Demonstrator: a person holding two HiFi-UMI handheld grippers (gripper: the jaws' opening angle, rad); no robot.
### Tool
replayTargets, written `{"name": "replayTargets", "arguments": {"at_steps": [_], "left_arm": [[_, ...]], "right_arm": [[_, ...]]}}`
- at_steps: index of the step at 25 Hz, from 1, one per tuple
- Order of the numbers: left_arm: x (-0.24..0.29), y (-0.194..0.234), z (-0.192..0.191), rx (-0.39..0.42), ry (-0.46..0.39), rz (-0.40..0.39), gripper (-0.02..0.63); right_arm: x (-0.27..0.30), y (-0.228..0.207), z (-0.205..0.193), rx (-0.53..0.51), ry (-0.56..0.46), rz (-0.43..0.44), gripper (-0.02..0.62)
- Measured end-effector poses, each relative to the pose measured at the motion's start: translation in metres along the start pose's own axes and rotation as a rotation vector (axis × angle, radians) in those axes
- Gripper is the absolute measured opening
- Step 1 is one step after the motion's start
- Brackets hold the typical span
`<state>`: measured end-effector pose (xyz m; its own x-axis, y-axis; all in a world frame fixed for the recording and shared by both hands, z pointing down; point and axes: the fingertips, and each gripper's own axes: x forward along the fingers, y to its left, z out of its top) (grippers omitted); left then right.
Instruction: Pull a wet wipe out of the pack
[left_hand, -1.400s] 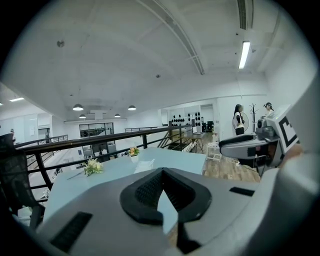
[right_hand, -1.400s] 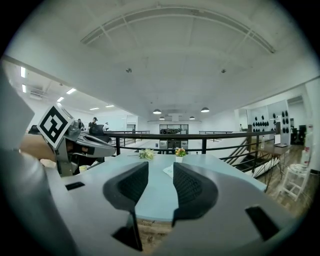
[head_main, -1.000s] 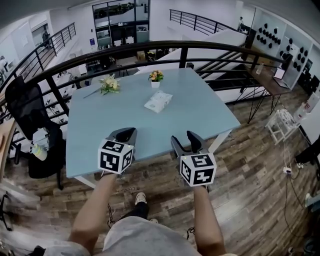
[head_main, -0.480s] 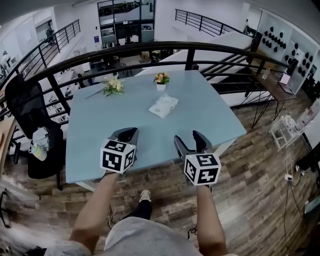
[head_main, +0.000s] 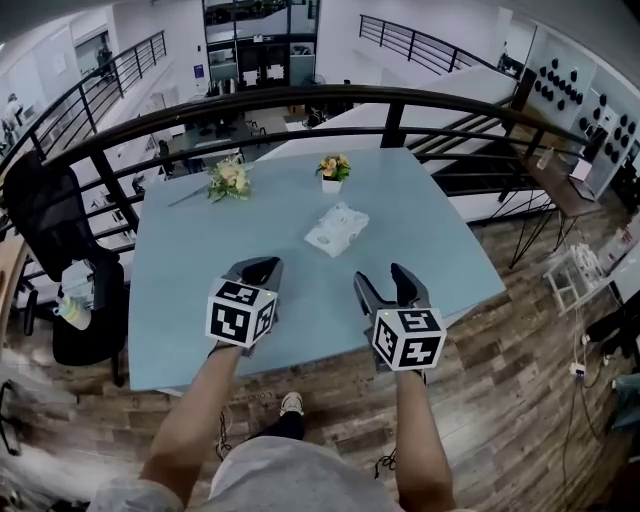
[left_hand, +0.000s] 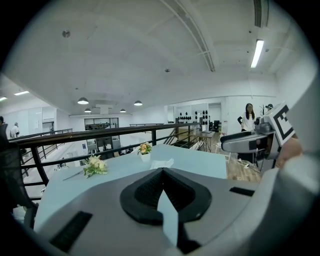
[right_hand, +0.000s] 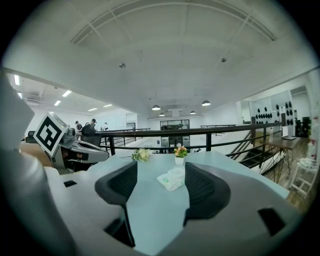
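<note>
The white wet wipe pack lies on the light blue table, beyond its middle, with a crumpled wipe at its top. Both grippers hover over the table's near edge, well short of the pack. My left gripper has its jaws together and nothing in them; in the left gripper view the pack peeks just above the jaw tips. My right gripper is open and its jaws have just been opening, empty. In the right gripper view the pack shows far off between the jaws.
A small pot of flowers and a loose bouquet sit at the table's far edge, with a black railing behind. A black office chair stands to the left. Wooden floor surrounds the table.
Both grippers have moved forward over the near edge of the table toward the pack, which looks closer. The right jaws stand slightly wider apart.
</note>
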<state>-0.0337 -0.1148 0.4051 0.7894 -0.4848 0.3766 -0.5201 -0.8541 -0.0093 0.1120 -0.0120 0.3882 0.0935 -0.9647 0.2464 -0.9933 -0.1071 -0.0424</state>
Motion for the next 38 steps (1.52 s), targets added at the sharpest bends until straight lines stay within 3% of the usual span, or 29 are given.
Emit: {"name": "replayTargets", "arguments": {"at_steps": [14, 38], "left_arm": [[0.066, 0.064, 0.019, -0.012, 0.019, 0.0, -0.006], [0.131, 0.126, 0.02, -0.044, 0.017, -0.015, -0.006]], "right_arm": [[0.093, -0.02, 0.023, 0.002, 0.029, -0.01, 0.281], [0.178, -0.023, 0.027, -0.01, 0.081, -0.03, 0.281]]}}
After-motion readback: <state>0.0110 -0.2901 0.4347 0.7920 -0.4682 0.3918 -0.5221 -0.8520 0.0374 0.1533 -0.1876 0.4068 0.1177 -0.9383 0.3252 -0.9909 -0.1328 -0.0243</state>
